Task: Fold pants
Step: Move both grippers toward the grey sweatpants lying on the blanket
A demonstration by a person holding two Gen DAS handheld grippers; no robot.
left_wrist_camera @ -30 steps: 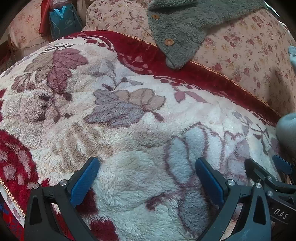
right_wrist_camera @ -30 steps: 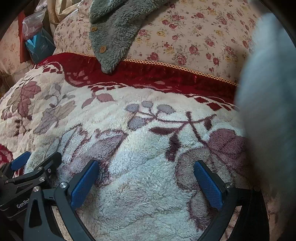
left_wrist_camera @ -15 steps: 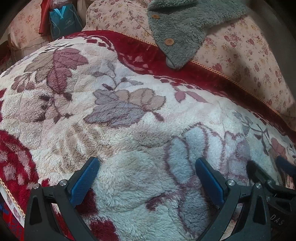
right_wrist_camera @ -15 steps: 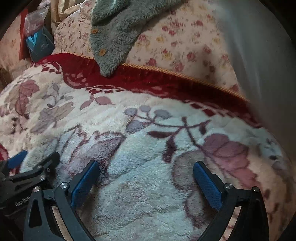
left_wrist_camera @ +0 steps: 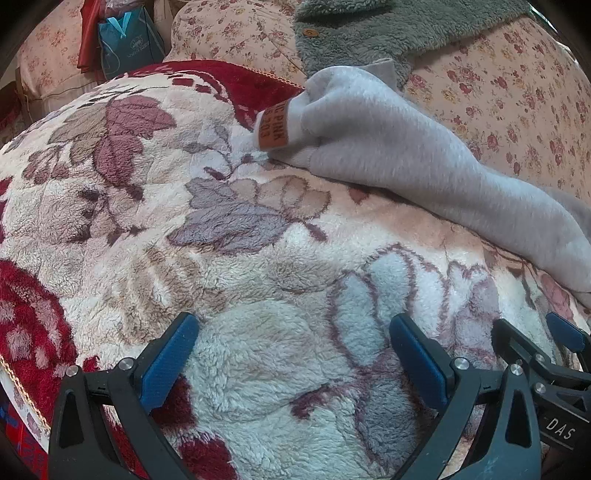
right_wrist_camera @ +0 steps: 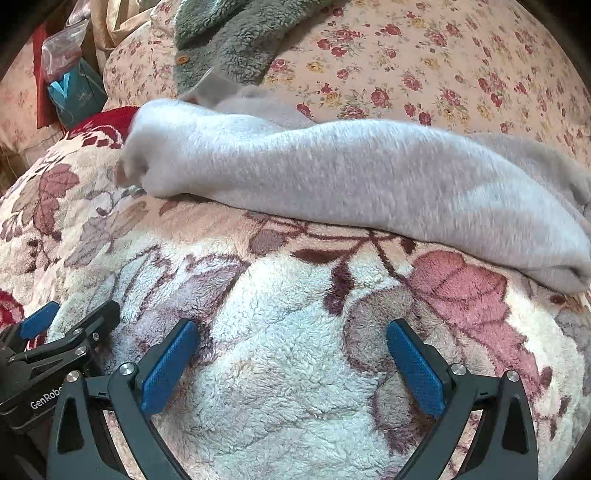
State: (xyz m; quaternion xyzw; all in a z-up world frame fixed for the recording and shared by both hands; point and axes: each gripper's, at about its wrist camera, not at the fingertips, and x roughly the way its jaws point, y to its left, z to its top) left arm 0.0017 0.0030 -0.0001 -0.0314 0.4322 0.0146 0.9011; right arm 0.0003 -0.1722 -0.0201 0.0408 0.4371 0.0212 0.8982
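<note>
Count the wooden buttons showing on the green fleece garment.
1 in each view: one round button on the green fleece garment near its edge, above the grey pants. The pants may hide others.

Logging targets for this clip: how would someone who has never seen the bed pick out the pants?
Start from the fleecy leaf-patterned blanket covering the bed. Along its far edge, before the rose-print bedding, lies a long light grey garment: the pants. Unlike the shaggy grey-green buttoned fleece behind, they are smooth and carry an orange tag.

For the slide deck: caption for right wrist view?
Open right gripper hovers over floral blanket; grey pants lie bunched ahead.
</note>
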